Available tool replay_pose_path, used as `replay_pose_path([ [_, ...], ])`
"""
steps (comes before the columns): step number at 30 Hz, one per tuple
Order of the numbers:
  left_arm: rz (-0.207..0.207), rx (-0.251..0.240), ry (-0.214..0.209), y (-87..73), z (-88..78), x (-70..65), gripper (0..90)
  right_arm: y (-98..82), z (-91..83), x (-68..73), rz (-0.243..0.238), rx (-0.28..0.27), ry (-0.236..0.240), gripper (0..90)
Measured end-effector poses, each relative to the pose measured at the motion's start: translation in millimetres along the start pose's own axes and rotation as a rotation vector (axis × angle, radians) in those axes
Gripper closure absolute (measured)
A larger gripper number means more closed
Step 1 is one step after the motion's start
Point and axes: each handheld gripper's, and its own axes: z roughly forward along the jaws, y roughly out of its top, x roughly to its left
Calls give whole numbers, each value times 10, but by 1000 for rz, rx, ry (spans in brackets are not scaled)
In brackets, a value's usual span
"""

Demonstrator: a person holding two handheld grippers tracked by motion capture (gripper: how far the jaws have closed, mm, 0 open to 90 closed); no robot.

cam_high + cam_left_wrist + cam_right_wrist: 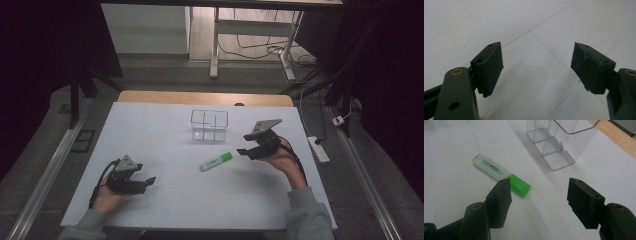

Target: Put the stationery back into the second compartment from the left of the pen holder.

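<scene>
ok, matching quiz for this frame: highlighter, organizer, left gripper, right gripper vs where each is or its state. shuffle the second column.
Things:
1. highlighter
2. organizer
3. left gripper
4. right gripper

Places/states:
A. open, beside the highlighter's green cap
B. upright, clear, empty, beyond the highlighter
C. lying flat mid-table
D. open over bare white table, near left

Pairs: 1-C, 2-B, 3-D, 4-A

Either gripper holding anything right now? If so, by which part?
Nothing is held. The left gripper is open over bare table. The right gripper is open too, near the green highlighter, which lies flat on the table beside the clear organizer.
</scene>
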Motion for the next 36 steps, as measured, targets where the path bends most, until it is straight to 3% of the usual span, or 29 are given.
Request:
replay_pose_path([
  [4, 3, 5, -1, -4, -3, -3, 249, 71, 102, 66, -82, 44, 16, 343],
  [9, 5, 6, 0, -4, -4, -16, 249, 142, 211, 109, -131, 68, 47, 352],
  [10, 5, 7, 0, -4, -3, -18, 249, 187, 276, 128, -160, 93, 59, 352],
  [13, 5, 7, 2, -5, -6, -18, 249, 234, 342, 146, -191, 114, 67, 351],
  [17, 4, 9, 3, -13, -13, -15, 248, 306, 499, 182, -241, 162, 117, 341],
  [30, 2, 12, 11, -40, -39, -21, 248, 359, 767, 251, -360, 256, 192, 302],
  [36, -3, 17, 15, -53, -38, -13, 248, 350, 847, 253, -381, 304, 207, 318],
])
